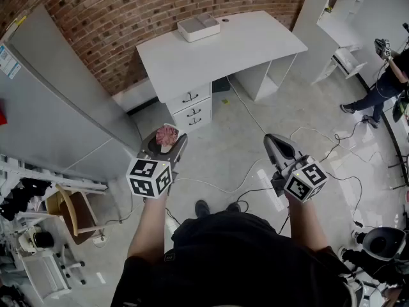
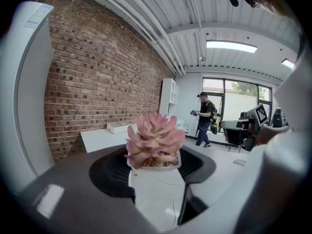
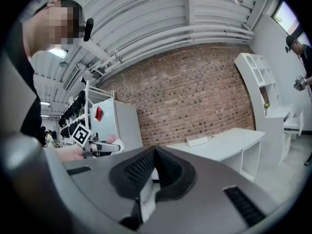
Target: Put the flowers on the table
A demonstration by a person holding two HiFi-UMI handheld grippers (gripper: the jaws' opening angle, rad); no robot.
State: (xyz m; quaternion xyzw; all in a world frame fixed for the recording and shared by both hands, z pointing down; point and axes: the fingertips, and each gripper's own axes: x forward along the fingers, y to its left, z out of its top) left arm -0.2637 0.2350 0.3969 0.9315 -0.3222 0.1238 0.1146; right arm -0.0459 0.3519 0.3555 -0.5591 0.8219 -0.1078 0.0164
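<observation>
Ahead of the body, both forearms reach forward over the pale floor, jaws aimed at the white desk, well apart from it. Left gripper: clamped wide on a small white pot, pink succulent upright between the pads. Right gripper: jaws together, nothing in them. Beyond the desk, a brick wall; on the desk, a white box. Through the left gripper view alone: windows beyond the succulent.
</observation>
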